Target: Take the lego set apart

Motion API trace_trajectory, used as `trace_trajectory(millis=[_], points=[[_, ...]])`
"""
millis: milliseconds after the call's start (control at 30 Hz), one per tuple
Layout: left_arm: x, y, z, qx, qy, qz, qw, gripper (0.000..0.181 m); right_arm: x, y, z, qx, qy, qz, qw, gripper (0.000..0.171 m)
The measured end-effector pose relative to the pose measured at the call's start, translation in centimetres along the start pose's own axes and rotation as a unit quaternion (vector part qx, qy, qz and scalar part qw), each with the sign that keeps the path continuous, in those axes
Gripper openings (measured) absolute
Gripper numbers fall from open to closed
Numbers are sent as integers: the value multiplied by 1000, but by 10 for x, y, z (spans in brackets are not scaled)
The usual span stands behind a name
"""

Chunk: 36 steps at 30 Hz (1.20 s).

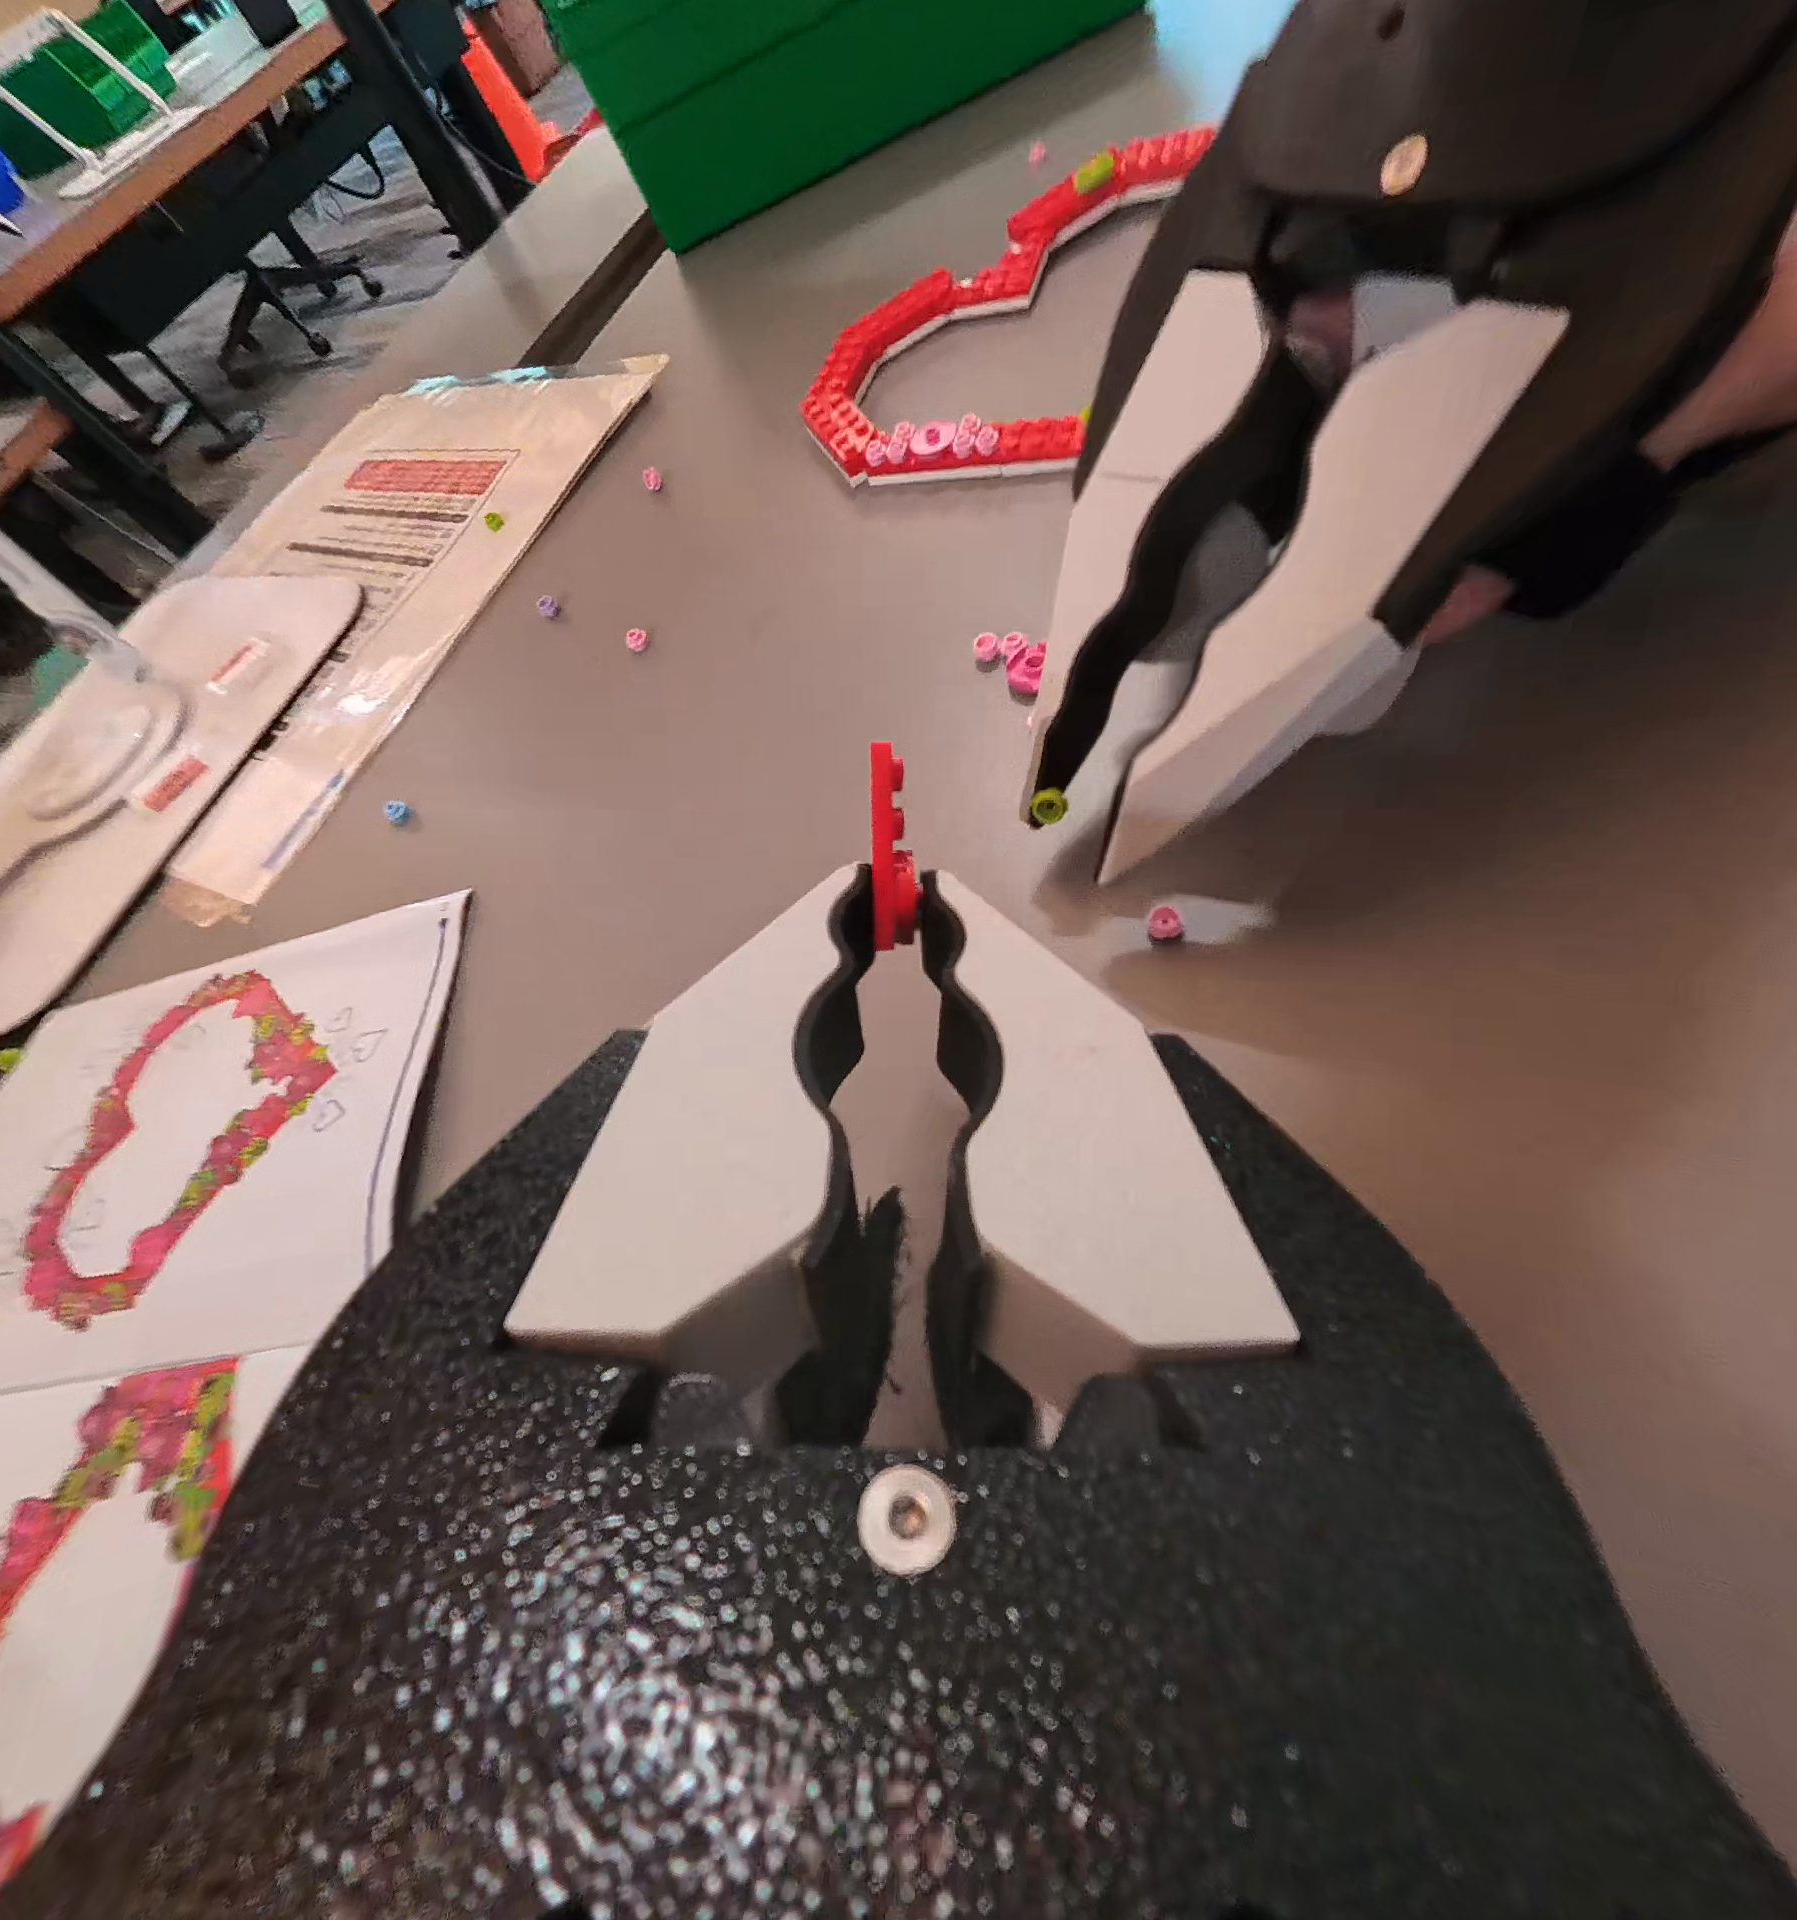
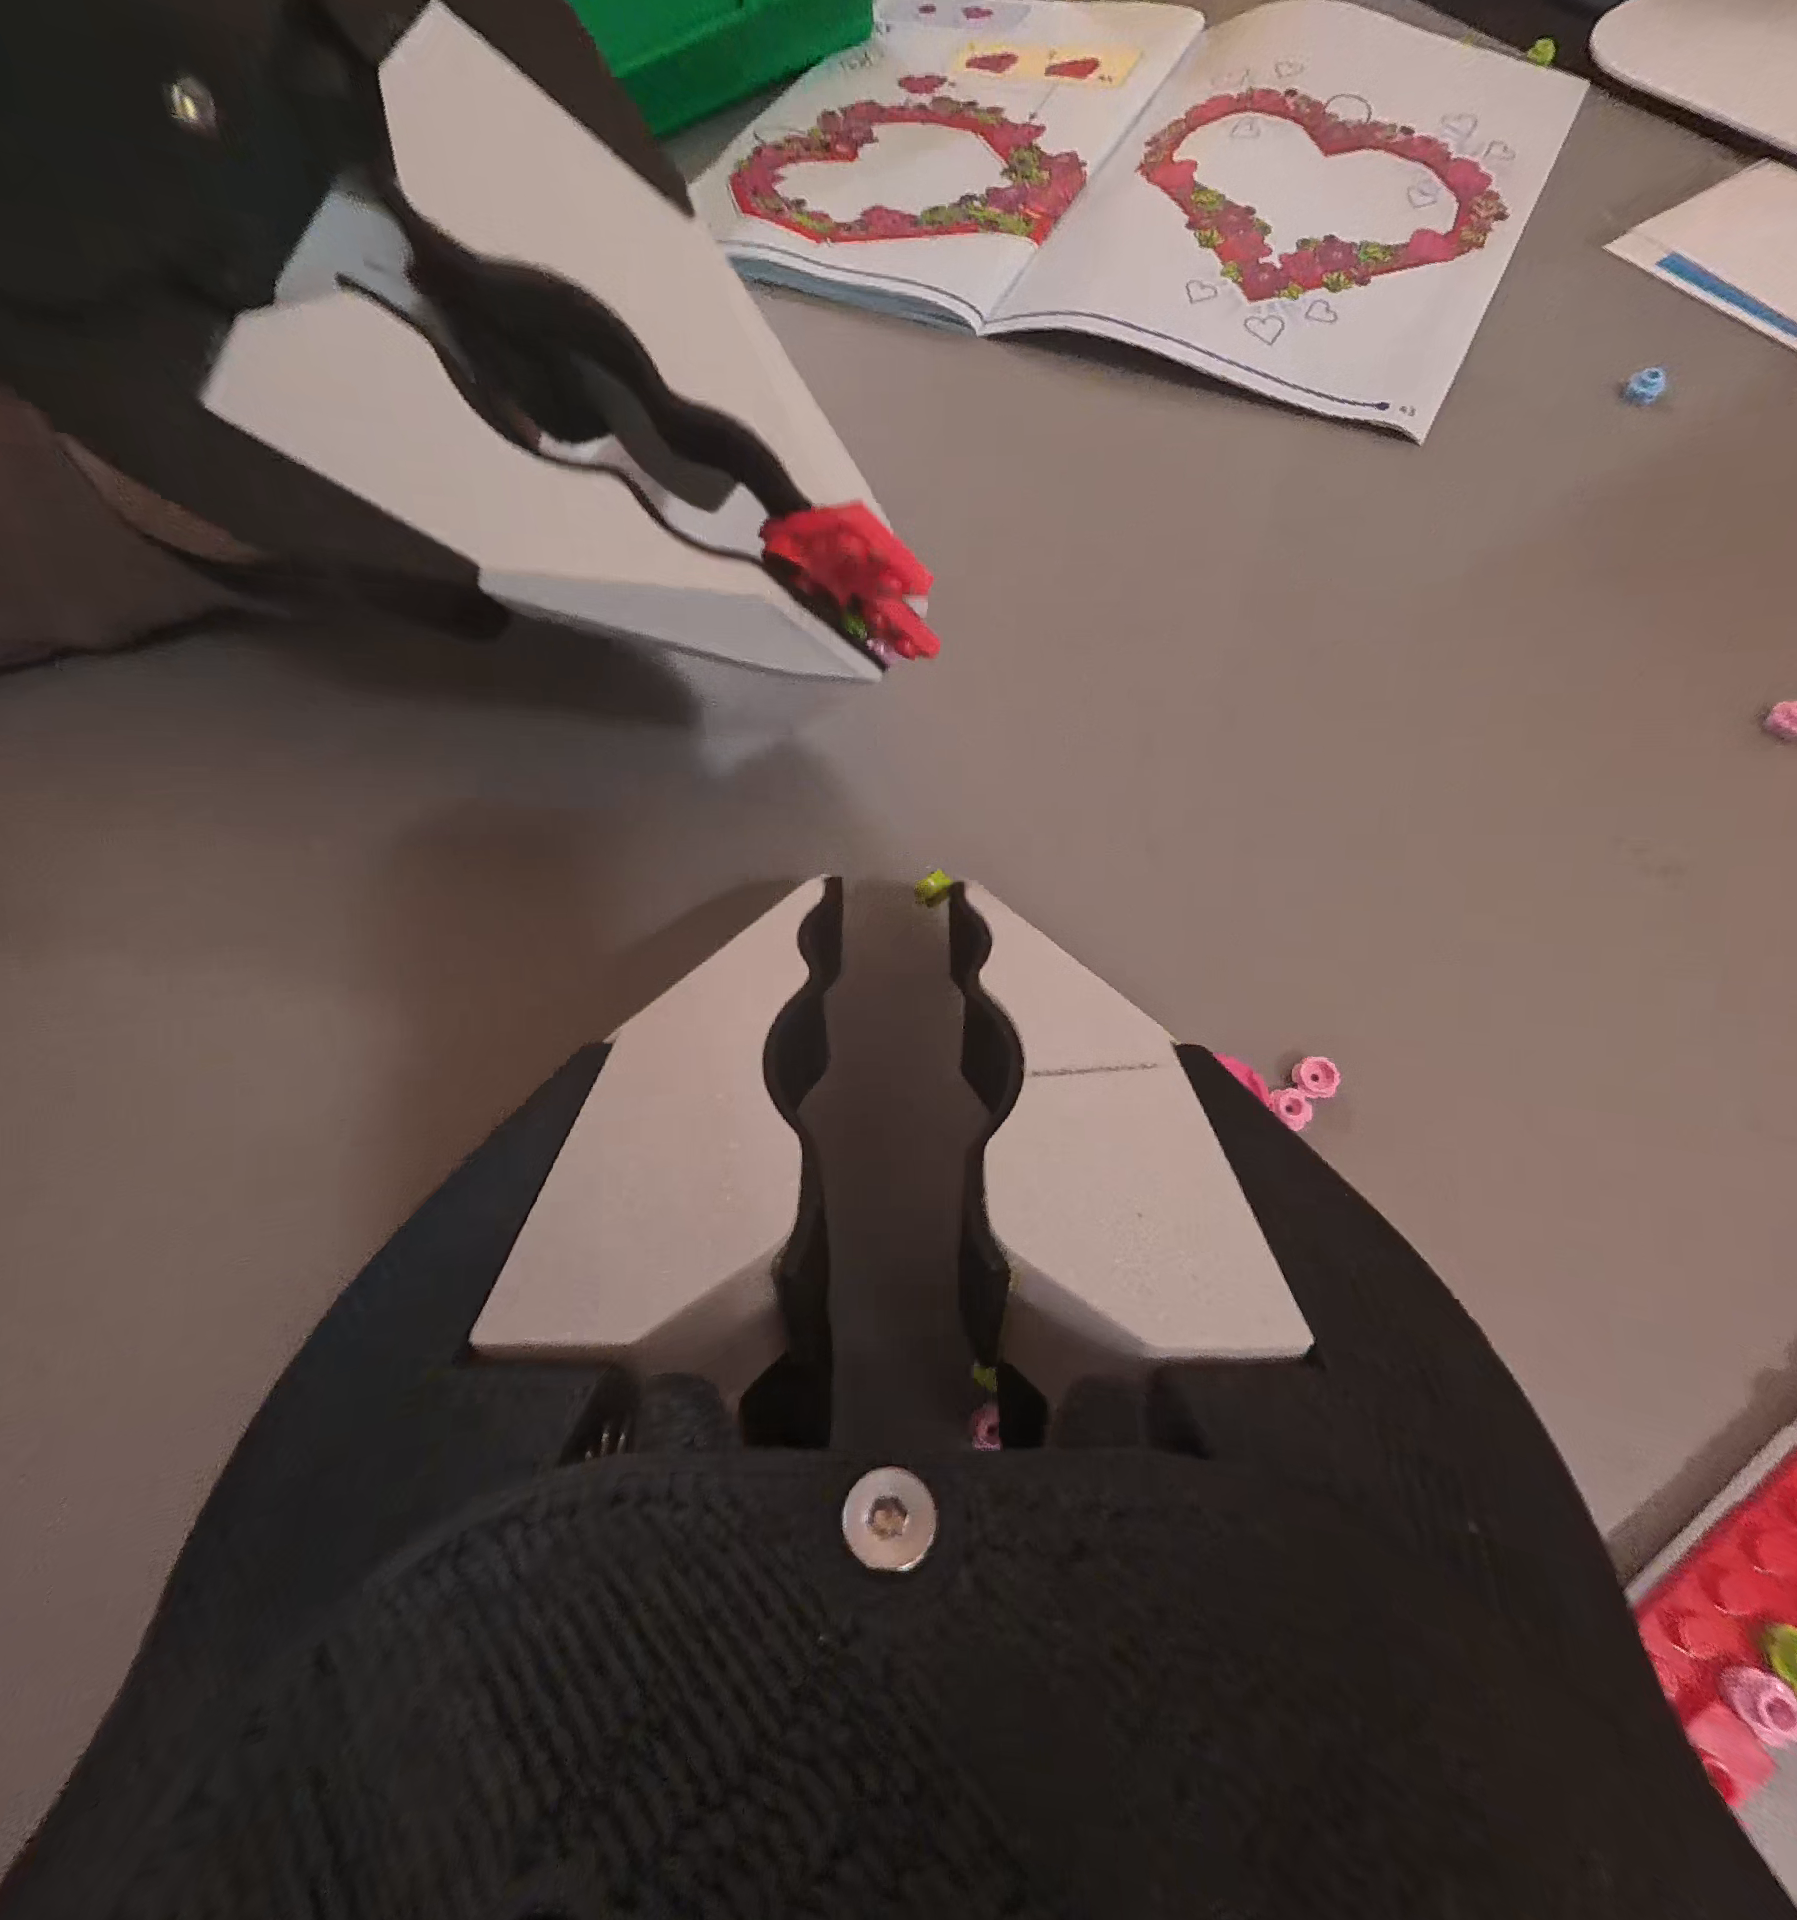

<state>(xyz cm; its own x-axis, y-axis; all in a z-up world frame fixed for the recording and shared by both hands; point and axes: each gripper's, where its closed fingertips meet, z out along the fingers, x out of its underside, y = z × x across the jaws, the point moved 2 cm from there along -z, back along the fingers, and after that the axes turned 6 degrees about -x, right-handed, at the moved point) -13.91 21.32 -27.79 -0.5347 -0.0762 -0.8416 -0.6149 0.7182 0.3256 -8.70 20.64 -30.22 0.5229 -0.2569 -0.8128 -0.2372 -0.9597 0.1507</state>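
Note:
My left gripper is shut on a small red lego plate and holds it upright above the grey table. It also shows in the right wrist view at the upper left, with the red plate at its tips. My right gripper is open with a narrow gap between its jaws. A tiny lime stud sits at one of its fingertips. In the left wrist view the right gripper points down at the table, close on the right, with the lime stud at its tip. The red heart-shaped lego frame lies behind it.
Loose pink studs and another pink stud lie near the right gripper. An open instruction booklet and cardboard packaging lie at the left. A green box stands at the back. Part of the red frame is beside the right gripper. Some 4 cm of space lies between my two pairs of fingers.

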Motion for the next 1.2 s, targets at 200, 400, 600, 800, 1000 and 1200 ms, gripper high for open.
trace_trajectory(millis=[200,400,600,800,1000,1200], points=[[-6,1,-4,68,-33,-134,988,5,10,1,6,18,48,-38,998,41],[-12,1,-7,138,-57,-251,957,5,-13,8,-1,36,-13,-97,995,47],[-17,-9,-8,203,-64,-321,923,5,-26,16,-4,70,-38,-168,983,46],[-20,-20,-6,227,-59,-332,914,5,-31,21,-2,110,-31,-221,968,30],[-23,-24,-8,249,-71,-330,908,5,-34,20,-6,129,-36,-244,960,16],[-26,-16,-13,278,-97,-368,882,8,-34,20,-8,130,-37,-254,958,16]])
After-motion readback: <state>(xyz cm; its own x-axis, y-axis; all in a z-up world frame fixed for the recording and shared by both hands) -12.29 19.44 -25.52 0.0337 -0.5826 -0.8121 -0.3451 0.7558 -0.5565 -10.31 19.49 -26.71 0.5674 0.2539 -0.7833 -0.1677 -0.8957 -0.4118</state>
